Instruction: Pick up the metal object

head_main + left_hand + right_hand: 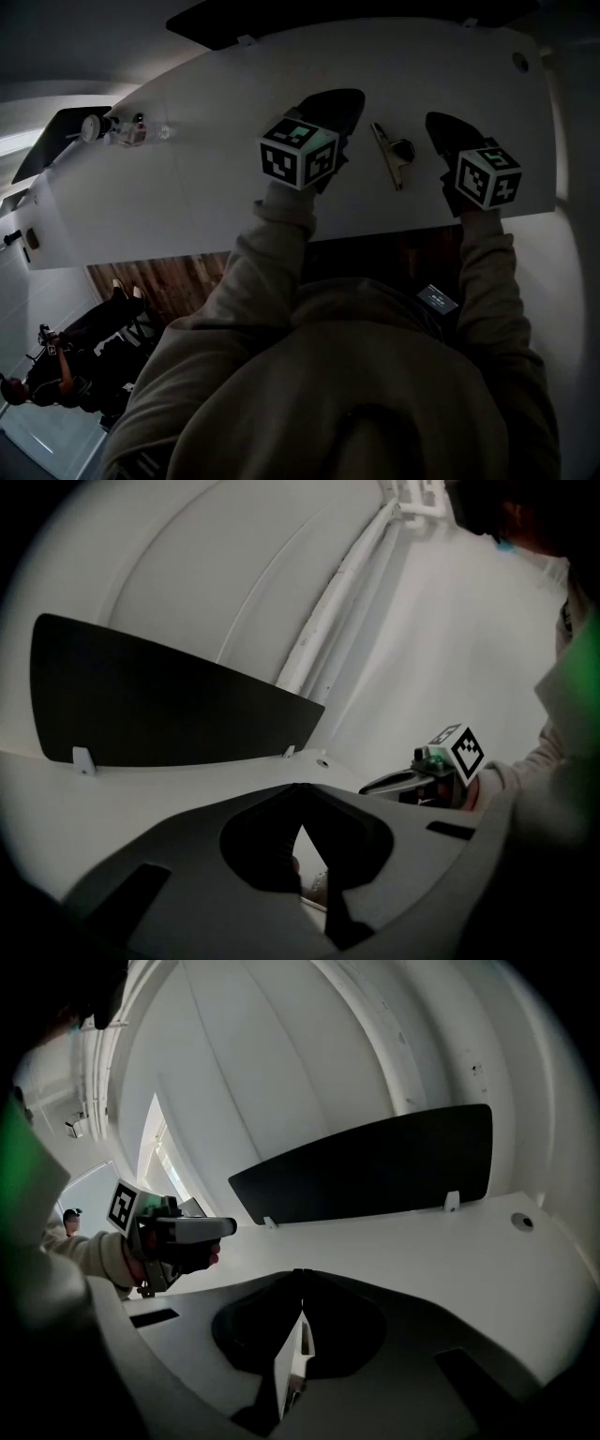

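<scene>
The metal object (391, 155), a slim bar with a dark clip-like part on its side, lies on the white table (206, 178) between my two grippers. My left gripper (343, 101) rests on the table just to its left. The right gripper (437, 122) rests just to its right. Neither touches the object. In the left gripper view the jaw tips (298, 787) meet with nothing between them, and the right gripper (424, 778) shows beyond. The right gripper view also has its tips (300, 1275) together and empty, with the left gripper (176, 1237) off to the side.
A black panel (281, 19) stands along the table's far edge. Small bottles and a round item (122, 129) sit at the far left end. A cable hole (520, 61) is at the far right corner. The table's near edge runs just behind both grippers.
</scene>
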{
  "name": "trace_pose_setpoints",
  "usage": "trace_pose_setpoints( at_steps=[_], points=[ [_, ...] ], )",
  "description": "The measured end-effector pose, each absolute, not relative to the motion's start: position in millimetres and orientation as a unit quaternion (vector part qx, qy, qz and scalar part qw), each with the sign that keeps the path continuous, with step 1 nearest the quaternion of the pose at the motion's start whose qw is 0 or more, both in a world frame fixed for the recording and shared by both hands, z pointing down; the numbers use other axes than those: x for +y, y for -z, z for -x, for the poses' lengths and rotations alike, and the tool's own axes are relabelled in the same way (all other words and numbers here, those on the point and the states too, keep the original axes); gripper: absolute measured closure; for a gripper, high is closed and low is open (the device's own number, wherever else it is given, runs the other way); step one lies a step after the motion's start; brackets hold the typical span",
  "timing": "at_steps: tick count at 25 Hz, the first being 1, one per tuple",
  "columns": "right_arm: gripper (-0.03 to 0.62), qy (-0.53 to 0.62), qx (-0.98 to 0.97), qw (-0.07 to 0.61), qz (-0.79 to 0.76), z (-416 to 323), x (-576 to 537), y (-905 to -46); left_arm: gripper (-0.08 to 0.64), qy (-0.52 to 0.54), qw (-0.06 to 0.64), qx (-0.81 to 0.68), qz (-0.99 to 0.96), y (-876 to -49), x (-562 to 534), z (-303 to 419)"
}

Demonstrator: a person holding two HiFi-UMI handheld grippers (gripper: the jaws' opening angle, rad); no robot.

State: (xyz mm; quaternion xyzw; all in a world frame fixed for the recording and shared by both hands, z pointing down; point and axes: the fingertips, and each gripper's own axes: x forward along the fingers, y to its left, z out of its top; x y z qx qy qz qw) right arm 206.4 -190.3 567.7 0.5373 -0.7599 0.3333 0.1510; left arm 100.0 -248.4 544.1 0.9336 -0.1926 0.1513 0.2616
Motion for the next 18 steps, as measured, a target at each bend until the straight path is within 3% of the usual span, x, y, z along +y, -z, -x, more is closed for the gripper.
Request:
trace_pose_setpoints(
  at_steps=[18],
  points=[
    [0.571,-0.381,-0.741,0.137,-0.535,-194,-158,-640,0.566,-0.178,0.281,-0.18,-0.926,-606,-214,-98]
  ],
)
